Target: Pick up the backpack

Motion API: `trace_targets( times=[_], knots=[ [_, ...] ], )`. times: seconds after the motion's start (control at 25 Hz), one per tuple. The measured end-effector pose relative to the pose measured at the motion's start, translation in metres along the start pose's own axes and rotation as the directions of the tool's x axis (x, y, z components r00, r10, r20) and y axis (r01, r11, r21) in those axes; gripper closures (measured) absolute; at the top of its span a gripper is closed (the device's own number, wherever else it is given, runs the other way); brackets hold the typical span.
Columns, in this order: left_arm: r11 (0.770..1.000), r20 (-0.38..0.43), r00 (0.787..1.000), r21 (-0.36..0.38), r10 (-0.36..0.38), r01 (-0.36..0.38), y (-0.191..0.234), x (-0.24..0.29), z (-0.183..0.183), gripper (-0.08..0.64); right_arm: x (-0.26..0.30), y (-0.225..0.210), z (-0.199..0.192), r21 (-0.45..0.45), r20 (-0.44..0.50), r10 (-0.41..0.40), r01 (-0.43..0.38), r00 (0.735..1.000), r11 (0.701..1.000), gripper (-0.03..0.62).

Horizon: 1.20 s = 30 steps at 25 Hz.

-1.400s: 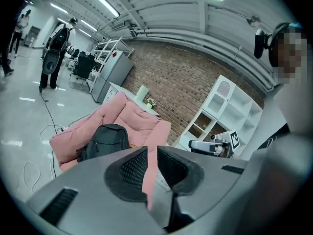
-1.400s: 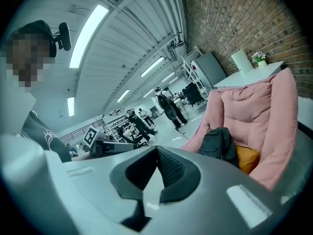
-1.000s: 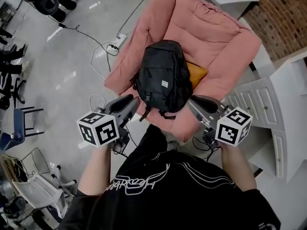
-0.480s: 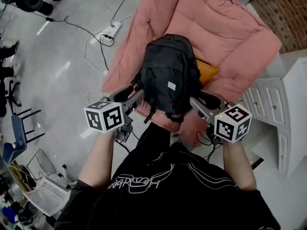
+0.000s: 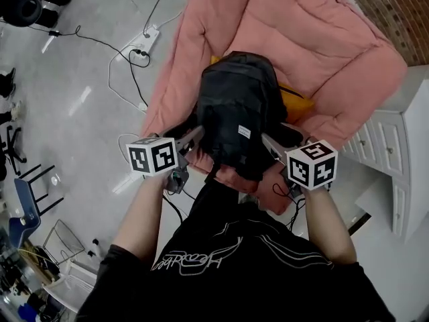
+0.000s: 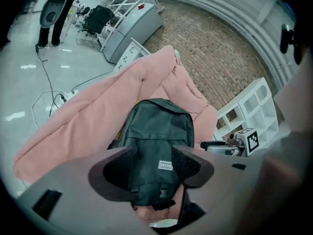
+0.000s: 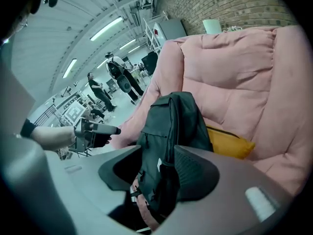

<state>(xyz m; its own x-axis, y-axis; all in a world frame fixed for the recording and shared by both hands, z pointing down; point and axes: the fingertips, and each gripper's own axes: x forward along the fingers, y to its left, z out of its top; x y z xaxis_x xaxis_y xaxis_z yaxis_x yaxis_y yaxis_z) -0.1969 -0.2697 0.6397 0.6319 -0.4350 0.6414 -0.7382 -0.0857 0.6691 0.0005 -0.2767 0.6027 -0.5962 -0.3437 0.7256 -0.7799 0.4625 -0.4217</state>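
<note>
Fingers of left gripper (image 5: 193, 135) and right gripper (image 5: 269, 140) are opening, clamping nothing; I judge they should flank the backpack (image 5: 236, 102) at nine and three o'clock, closing evenly.

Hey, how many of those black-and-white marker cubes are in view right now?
2. The left marker cube sits by the backpack's left side in the head view; the right marker cube sits by its right side. None seems hidden.
</note>
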Motion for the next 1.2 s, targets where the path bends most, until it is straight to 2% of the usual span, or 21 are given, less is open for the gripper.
trace_targets(
  times=[0.12, 0.32, 0.6, 0.76, 0.92, 1.2],
  knots=[
    [0.999, -0.026, 1.000, -0.033, -0.002, 0.001, 0.013, 0.018, -0.002, 0.324, 0.016, -0.011, -0.005, -0.001, -0.034, -0.030, 0.030, 0.999, 1.000, 0.393],
    [0.999, -0.069, 0.997, -0.036, 0.017, -0.020, 0.031, 0.042, -0.006, 0.322, 0.034, -0.023, -0.014, -0.010, -0.081, -0.066, 0.065, 0.995, 0.998, 0.393],
    [0.998, -0.087, 0.995, -0.041, 0.050, -0.053, 0.054, 0.072, 0.005, 0.322, 0.053, -0.033, -0.023, -0.039, -0.128, -0.096, 0.092, 0.987, 0.995, 0.393],
    [0.999, -0.101, 0.994, -0.020, 0.047, -0.049, 0.060, 0.085, 0.009, 0.322, 0.061, -0.036, -0.026, -0.017, -0.138, -0.090, 0.089, 0.986, 0.996, 0.393],
    [0.998, -0.122, 0.991, 0.031, 0.049, -0.045, 0.062, 0.096, 0.008, 0.322, 0.066, -0.039, -0.027, -0.005, -0.144, -0.084, 0.084, 0.986, 0.996, 0.393],
    [0.998, -0.129, 0.991, 0.056, 0.041, -0.034, 0.064, 0.099, 0.007, 0.322, 0.073, -0.042, -0.028, 0.014, -0.148, -0.083, 0.086, 0.986, 0.996, 0.393]
  ],
)
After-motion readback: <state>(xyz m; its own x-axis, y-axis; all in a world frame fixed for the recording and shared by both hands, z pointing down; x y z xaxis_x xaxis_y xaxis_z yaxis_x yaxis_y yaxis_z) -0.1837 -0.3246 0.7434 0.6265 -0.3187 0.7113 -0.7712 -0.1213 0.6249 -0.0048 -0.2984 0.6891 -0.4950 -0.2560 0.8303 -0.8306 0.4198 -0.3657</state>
